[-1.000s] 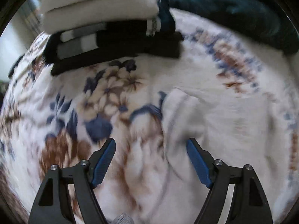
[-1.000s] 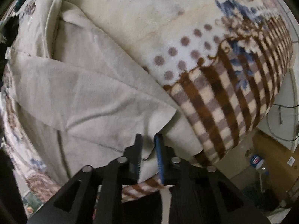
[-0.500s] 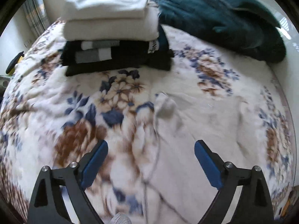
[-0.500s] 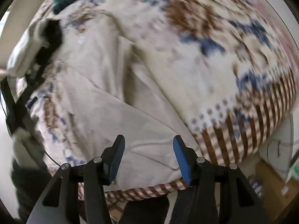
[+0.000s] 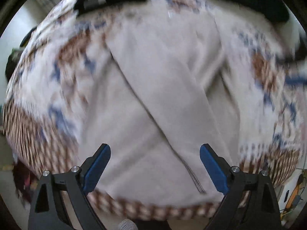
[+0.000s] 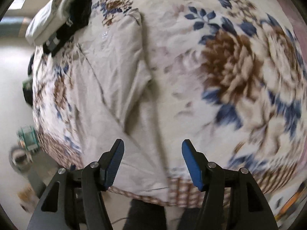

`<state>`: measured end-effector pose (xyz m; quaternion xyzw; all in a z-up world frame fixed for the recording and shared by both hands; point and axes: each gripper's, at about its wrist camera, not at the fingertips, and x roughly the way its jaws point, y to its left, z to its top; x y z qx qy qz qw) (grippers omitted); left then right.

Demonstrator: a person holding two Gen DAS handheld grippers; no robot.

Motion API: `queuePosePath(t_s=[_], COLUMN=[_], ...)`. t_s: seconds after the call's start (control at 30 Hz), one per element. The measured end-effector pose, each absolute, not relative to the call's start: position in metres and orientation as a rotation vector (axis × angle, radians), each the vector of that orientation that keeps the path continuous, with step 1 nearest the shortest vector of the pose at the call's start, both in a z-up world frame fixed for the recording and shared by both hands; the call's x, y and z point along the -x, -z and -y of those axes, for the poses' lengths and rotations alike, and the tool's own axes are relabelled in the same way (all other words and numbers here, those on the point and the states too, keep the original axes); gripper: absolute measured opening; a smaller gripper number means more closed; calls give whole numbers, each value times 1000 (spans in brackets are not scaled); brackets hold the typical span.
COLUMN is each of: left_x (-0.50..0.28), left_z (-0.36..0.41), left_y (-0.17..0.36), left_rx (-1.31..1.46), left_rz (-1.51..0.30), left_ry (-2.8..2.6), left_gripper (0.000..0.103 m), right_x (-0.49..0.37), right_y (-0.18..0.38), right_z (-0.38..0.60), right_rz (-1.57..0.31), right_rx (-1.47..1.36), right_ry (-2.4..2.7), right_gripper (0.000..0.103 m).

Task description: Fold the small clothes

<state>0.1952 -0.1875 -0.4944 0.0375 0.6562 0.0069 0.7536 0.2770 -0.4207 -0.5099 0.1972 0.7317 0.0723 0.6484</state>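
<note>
The beige garment lies flat on the floral blanket covering the bed, a fold crossing it; my left gripper hangs over its near edge, spread wide, holding nothing; my right gripper, jaws just opening, is empty too; folded clothes sit at eleven o'clock.

A plain beige garment lies on a cream blanket with blue-and-brown flowers and a brown-checked border.
</note>
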Motion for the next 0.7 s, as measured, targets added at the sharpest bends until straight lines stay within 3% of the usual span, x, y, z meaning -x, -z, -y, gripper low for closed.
queuePosePath(t_s=[0.33, 0.43, 0.57, 0.7], left_x=[-165, -165, -163, -166], left_z=[218, 215, 206, 184], left_y=[575, 579, 575, 552], left_rx=[-78, -67, -52, -29], left_rz=[-1550, -1543, -1543, -1516], left_ry=[-183, -179, -166, -154], left_gripper=[95, 95, 95, 95], right_x=[-276, -266, -257, -265], right_y=[601, 624, 632, 603], right_z=[364, 357, 385, 401], right_rz=[-1716, -1720, -1763, -1707], right_rx=[-284, -101, -109, -242], right_ry=[-342, -255, -161, -130], right_gripper=[65, 55, 50, 52])
